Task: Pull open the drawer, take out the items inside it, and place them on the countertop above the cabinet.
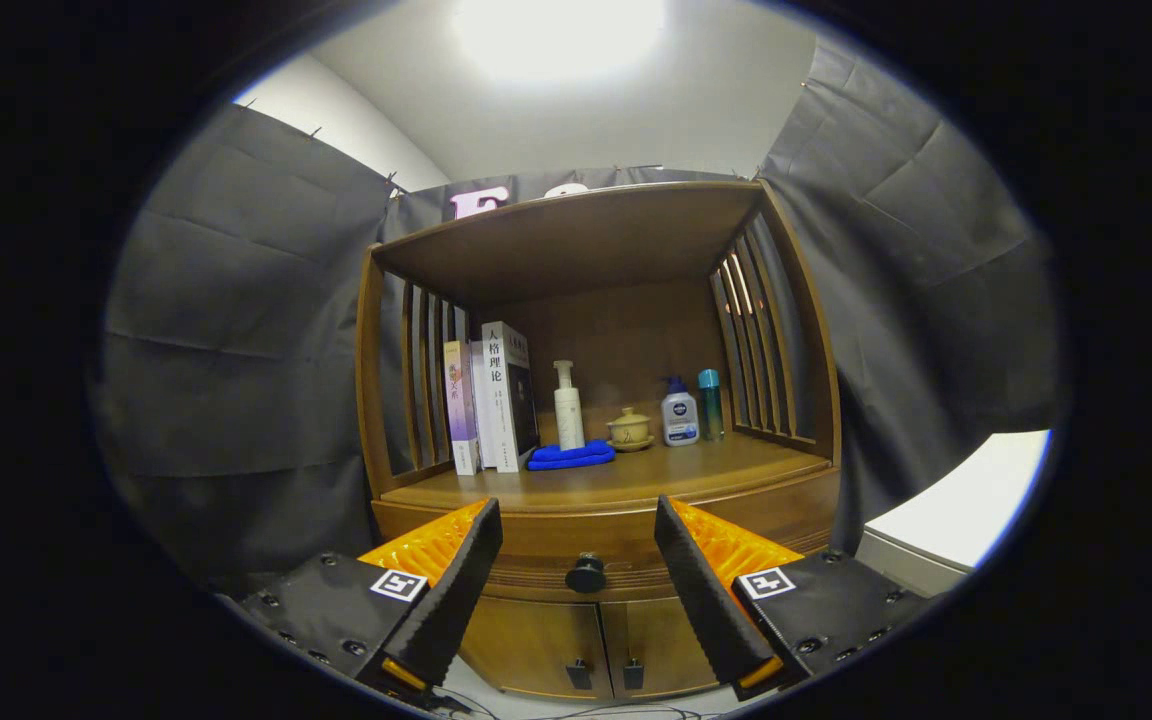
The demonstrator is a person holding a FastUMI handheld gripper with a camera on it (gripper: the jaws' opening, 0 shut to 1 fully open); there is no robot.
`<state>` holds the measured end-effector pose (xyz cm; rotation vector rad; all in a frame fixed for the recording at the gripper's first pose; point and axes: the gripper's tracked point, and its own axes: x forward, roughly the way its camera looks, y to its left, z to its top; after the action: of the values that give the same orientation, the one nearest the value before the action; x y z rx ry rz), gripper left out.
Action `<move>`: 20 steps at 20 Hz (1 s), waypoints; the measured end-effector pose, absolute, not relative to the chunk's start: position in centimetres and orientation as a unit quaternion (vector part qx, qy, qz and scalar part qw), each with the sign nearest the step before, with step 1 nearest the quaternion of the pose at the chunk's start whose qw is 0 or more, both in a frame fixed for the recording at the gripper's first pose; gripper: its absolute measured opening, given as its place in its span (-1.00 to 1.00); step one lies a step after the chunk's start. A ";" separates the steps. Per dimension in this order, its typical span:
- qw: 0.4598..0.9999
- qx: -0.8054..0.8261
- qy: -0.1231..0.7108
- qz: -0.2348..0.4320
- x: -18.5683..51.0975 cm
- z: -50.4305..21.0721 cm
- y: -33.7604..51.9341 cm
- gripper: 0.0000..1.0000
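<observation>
Approaching w/ fingers spread wide, gripper (578, 560) lines up on drawer (596, 545) knob (586, 573), seen between them, drawer shut below countertop (626, 478); next: probably close in, pinch knob, pull straight back.

On the shelf: books (491, 400) upright at left, blue cloth (570, 456) folded before a white pump bottle (568, 405), small lidded cup (629, 428) on what may be a saucer, white-and-blue pump bottle (679, 412), teal bottle (710, 404) beside it; two small doors (601, 650) below.
</observation>
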<state>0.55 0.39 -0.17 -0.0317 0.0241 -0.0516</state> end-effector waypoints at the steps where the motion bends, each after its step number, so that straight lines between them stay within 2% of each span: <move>1: 0.999 -0.015 0.014 -0.027 0.6 -0.1 0.4 0.94; 20: 0.998 -0.028 0.050 -0.013 1.3 -1.5 0.3 0.92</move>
<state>1.27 0.32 -1.46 -0.0563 0.0991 -0.0263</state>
